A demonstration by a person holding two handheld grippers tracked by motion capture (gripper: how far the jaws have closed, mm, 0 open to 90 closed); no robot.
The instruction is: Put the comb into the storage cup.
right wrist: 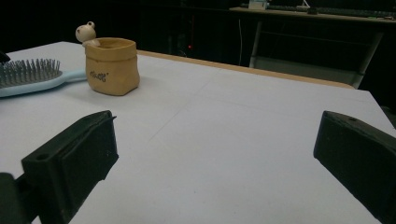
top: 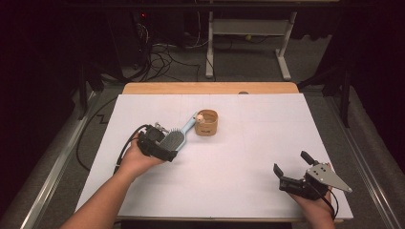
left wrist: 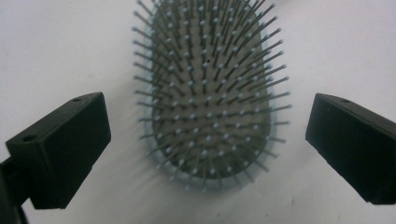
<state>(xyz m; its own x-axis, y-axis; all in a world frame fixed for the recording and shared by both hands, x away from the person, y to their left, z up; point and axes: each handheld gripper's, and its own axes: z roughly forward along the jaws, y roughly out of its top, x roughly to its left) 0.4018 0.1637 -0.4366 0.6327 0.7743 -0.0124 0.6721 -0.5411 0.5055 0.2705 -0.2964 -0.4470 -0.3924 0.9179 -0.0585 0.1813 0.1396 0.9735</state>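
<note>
Left gripper view: oval, bristled blue brush (left wrist: 205,93) is straddled untouched by wide-open left gripper (left wrist: 208,144); right gripper (top: 293,164) is also spread wide over bare white table (top: 239,157).

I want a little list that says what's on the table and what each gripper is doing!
Table: white sheet over a wooden top
Hairbrush: light blue hairbrush, bristles up, lying flat
Pot: tan pot with a small figure on its rim, by the brush handle
Left gripper: left gripper open, jaws either side of the brush head, not touching it
Right gripper: right gripper open, holding nothing, near the table's front right
</note>
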